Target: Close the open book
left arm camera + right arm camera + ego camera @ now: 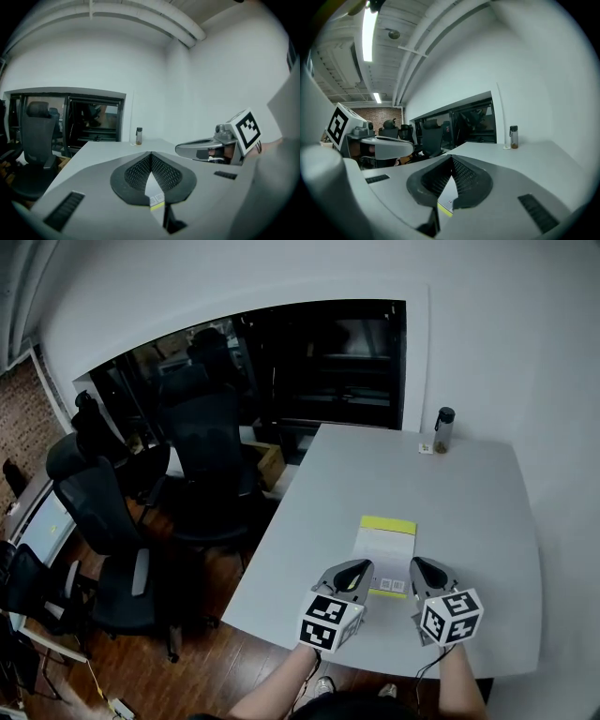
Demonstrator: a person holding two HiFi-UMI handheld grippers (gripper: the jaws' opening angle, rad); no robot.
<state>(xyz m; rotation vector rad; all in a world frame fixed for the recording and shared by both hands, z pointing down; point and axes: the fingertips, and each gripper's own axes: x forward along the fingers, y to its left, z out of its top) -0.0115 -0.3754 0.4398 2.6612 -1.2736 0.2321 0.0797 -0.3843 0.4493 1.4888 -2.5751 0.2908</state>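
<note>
— Grippers first: how did they stand?
— Left gripper (351,575) and right gripper (427,572) hovered over the table's (478,512) near edge, jaws together, nothing held.
— And the book (384,542)?
— Flat on the table, just beyond them.

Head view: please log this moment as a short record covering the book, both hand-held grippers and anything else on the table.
book: flat on table, looks closed, yellow strip at far end
left hand-held gripper: shut, empty, by book's near left corner
right hand-held gripper: shut, empty, by book's near right corner
bottle: upright, table's far edge
table: grey
chairs: left of table
</note>
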